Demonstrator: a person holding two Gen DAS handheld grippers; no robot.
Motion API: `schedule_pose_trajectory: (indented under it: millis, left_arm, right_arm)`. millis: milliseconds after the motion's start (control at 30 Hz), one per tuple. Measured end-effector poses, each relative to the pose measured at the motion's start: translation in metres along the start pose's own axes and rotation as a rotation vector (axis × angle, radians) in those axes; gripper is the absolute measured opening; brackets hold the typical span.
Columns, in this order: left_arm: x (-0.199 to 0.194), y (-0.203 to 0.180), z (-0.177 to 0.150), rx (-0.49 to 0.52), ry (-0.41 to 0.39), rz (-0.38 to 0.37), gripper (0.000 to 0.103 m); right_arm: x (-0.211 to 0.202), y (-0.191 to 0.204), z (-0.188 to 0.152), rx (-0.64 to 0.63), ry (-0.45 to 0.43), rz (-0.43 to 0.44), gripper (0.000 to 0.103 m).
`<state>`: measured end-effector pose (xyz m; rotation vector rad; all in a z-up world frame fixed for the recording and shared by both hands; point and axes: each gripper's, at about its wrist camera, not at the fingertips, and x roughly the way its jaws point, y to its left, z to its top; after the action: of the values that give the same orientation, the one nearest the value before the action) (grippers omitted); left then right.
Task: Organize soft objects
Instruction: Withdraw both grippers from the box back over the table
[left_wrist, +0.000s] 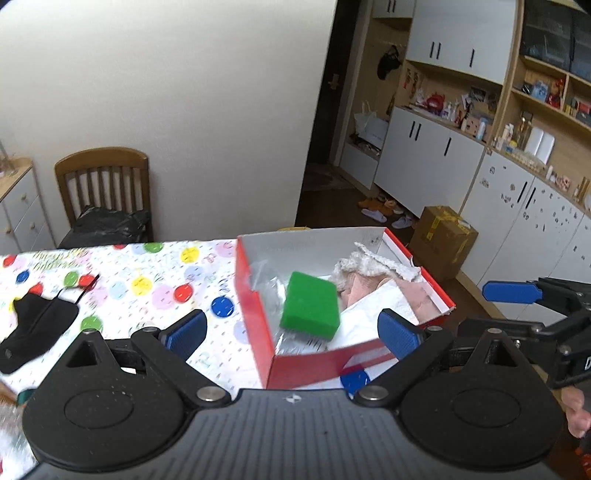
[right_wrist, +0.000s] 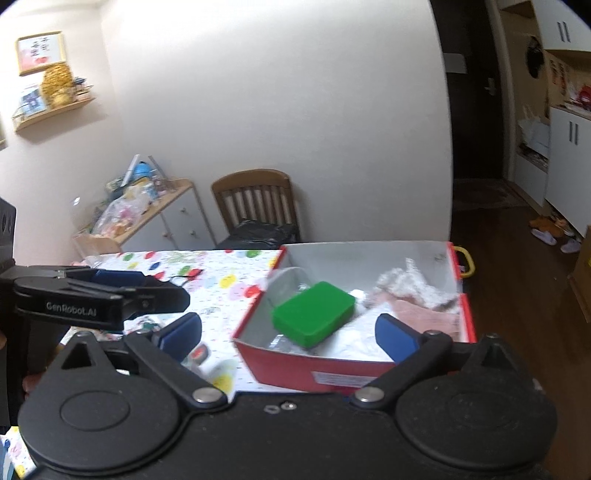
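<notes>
In the left wrist view the left gripper (left_wrist: 291, 332) has its blue fingers (left_wrist: 186, 333) spread wide with nothing between them; they hang over the near edge of the red box (left_wrist: 255, 306). A green sponge (left_wrist: 311, 305) lies tilted inside the box on clear plastic, beside a pink and white cloth (left_wrist: 373, 273) and white paper. So part of the sorting looks done: several soft things are already boxed. A black mask (left_wrist: 35, 328) lies on the dotted tablecloth (left_wrist: 147, 284) well apart from the box, and I judge it is among what is left. At the right edge the right gripper (left_wrist: 515, 293) shows side-on, only one blue pad visible. The lower left corner is blurred; something lies there that I cannot make out. A chair (left_wrist: 103, 184) stands behind the table.

In the right wrist view the right gripper (right_wrist: 288, 334) also has its fingers (right_wrist: 397, 336) spread fully, empty, framing the box (right_wrist: 314, 369) with the sponge (right_wrist: 314, 314) resting near its left wall and the cloth (right_wrist: 421, 295) at the right. The left gripper (right_wrist: 114, 280) crosses the left side and hides most of the tablecloth (right_wrist: 221, 273) behind it, mask included. Small blurred items near the left finger cannot be identified, so how much remains outside the box is uncertain.
</notes>
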<state>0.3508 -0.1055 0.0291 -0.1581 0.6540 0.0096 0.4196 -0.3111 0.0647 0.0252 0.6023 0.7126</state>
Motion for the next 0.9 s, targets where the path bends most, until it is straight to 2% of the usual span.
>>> schedule_pose_trajectory:
  millis: [100,533,900]
  left_arm:
    - [-0.018,0.015,-0.011,-0.030,0.000,-0.001,0.101]
    - [-0.076,0.087,-0.065,-0.109,-0.047,0.083,0.102]
    - [-0.095,0.143,-0.129,-0.148,0.004,0.140,0.102]
  right_arm:
    - [-0.002,0.017,0.000,-0.025,0.001,0.033,0.102]
    - [0.013,0.087,-0.014,-0.057,0.050,0.128,0.102]
    - [0.048,0.145,-0.025,-0.091,0.111,0.161,0.102]
